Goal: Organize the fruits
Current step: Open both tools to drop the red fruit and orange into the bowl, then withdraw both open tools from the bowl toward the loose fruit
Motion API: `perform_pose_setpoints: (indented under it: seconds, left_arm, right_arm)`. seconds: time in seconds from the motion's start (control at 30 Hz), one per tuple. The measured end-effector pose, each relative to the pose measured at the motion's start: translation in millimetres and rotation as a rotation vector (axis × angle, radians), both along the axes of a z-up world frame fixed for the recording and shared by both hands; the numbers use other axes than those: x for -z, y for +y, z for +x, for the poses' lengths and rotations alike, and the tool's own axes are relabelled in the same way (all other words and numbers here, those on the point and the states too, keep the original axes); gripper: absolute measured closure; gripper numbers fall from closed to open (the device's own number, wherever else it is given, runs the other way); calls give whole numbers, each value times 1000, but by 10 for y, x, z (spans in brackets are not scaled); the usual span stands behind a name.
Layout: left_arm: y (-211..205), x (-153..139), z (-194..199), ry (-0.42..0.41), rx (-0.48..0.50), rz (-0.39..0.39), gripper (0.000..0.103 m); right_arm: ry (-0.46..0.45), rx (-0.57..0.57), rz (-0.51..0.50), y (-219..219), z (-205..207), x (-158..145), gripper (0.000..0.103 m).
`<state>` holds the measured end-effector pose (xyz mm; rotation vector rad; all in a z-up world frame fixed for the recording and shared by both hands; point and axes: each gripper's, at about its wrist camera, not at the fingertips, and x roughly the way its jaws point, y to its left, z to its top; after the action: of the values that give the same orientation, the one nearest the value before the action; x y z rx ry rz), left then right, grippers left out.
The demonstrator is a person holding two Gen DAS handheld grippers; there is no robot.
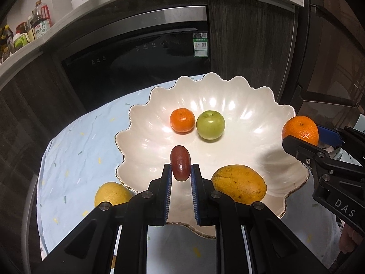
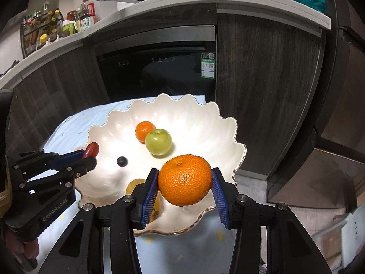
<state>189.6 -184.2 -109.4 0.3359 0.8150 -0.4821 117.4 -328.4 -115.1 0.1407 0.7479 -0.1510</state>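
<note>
Fruits are partly gathered already, as far as I can judge: a small mandarin (image 1: 182, 120), a green apple (image 1: 210, 125), a mango (image 1: 238, 183) and one dark blueberry (image 2: 122, 161) lie inside the white bowl (image 1: 146, 123), which stands on a pale blue tablecloth (image 1: 75, 141). Two more are on the way. The left gripper (image 1: 181, 171) is closed narrowly on a small red date-like fruit (image 1: 180, 166), holding it above the near part of the bowl, and the right gripper (image 2: 185, 182) clamps a bigger mandarin (image 2: 184, 180) between its blue ribbed pads, over the right rim. One yellow fruit (image 1: 111, 194), perhaps a lemon, is outside on the cloth, just beside the bowl's edge, so I think it remains to be moved after these two are released. The bowl looks like glazed ceramic, pearly and glossy, with a scalloped rim edged in gold and shallow flutes running to the centre. Both mandarins have a dimpled, shiny peel, the apple is smooth and round, the mango is oval with dark freckles, and the red fruit is smooth, elongated and polished. The cloth is wrinkled, with small coloured dashes.
</note>
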Motion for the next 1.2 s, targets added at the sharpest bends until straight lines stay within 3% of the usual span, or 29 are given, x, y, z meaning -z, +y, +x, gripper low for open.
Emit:
perform_pose_setpoints:
  seconds: [0.07,0.13,0.2,0.27,0.37,0.63,0.93,1.2]
  left_arm:
    - [-4,9,7,1,-6,6,83]
    - [5,1,13,-1,-14,4,68]
    - [9,-10,12,-4,-16,2,60]
    - [3,-24,2,-14,-17,11,56]
    - [6,-46,-16,-24,-22,13,47]
    - [63,-168,-68,-55,-43,2,26]
    - [147,-334,-143,-90,-63,-8,19]
    - [290,-467,-258,-110,-85,-33,19]
  right_arm:
    - [10,-2,4,-2,12,19,56]
    - [16,-4,11,-3,22,33,55]
    - [15,0,14,-2,28,40,54]
    - [-1,14,13,-12,11,16,36]
    - [-29,30,3,-9,-17,-41,23]
    - [-52,33,-5,-3,-42,-141,23]
    - [-77,35,-21,51,-122,-276,23]
    - [-105,26,-40,137,-200,-430,23]
